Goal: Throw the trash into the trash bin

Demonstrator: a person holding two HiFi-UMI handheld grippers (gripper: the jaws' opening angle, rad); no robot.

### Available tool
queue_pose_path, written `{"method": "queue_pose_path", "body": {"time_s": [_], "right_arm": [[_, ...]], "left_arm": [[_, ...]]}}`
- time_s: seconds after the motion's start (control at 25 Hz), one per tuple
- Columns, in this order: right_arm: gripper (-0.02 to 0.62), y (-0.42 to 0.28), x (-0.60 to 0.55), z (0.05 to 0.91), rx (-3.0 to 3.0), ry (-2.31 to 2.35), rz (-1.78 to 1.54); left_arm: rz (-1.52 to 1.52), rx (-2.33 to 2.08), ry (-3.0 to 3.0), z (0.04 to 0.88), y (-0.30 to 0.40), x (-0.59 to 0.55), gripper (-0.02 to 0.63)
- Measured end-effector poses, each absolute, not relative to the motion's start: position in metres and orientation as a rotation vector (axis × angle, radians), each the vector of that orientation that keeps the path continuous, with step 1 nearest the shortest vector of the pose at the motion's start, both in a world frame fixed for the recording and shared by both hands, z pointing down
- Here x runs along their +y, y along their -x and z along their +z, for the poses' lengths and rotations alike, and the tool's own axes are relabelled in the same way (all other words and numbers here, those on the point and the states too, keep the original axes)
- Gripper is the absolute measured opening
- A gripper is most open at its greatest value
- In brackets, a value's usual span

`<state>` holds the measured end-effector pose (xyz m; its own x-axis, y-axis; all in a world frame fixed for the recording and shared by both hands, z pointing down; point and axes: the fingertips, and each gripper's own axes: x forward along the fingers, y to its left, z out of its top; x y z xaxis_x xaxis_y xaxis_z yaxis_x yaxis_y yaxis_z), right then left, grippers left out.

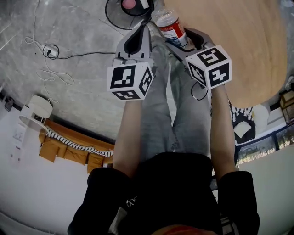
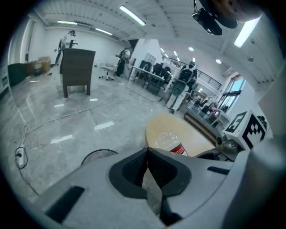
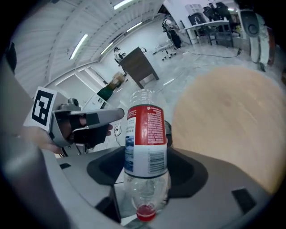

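A clear plastic bottle [image 1: 172, 27] with a red and white label sits upside down between the jaws of my right gripper [image 1: 182, 40], which is shut on its body. In the right gripper view the bottle [image 3: 145, 138] fills the middle, its red cap down near the gripper [image 3: 145, 166]. My left gripper [image 1: 140, 30] is beside it on the left, its pads meeting at the tips with nothing seen between them [image 2: 147, 150]. Just ahead of both grippers a round black-rimmed bin [image 1: 128, 9] stands on the floor, with something pink inside.
A round wooden table [image 1: 239, 46] lies right of the bottle. A cable and plug [image 1: 50, 50] trail over the grey floor on the left. A white stand [image 1: 36, 110] and an orange-cushioned bench [image 1: 69, 147] are near the person's grey-trousered legs [image 1: 161, 105].
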<state>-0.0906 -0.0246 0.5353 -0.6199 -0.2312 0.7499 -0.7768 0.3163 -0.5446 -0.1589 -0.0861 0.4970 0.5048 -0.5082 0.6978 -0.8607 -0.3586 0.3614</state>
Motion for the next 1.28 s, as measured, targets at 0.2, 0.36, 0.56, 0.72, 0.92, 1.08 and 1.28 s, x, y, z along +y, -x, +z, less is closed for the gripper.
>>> {"method": "queue_pose_path", "body": {"time_s": [0.2, 0.36, 0.56, 0.72, 0.92, 1.08, 1.28], "right_arm": [[0.258, 0.159, -0.042, 0.586, -1.972, -0.702, 1.381], [0.258, 0.198, -0.048, 0.637, -1.873, -0.618, 1.387], [0.258, 0.220, -0.054, 0.692, -1.805, -0.651, 1.402], [0.258, 0.219, -0.062, 0.727, -1.753, -0.798, 1.313], [0.264, 0.222, -0.045, 0.726, -1.755, -0.767, 1.238], [0.261, 0.213, -0.050, 0.699, -1.761, -0.838, 1.310], [0.027, 0.200, -0.055, 0.662, -1.871, -0.927, 1.386]], "left_arm": [[0.581, -1.238, -1.926, 0.510, 0.227, -0.109, 0.005], [0.557, -1.306, -1.835, 0.529, 0.280, -0.113, 0.005], [0.534, -1.366, -1.760, 0.562, 0.326, -0.097, 0.005], [0.524, -1.402, -1.699, 0.587, 0.353, -0.076, 0.005], [0.513, -1.412, -1.694, 0.583, 0.363, -0.068, 0.005], [0.502, -1.410, -1.743, 0.563, 0.352, -0.086, 0.005], [0.523, -1.381, -1.825, 0.544, 0.329, -0.104, 0.005]]}}
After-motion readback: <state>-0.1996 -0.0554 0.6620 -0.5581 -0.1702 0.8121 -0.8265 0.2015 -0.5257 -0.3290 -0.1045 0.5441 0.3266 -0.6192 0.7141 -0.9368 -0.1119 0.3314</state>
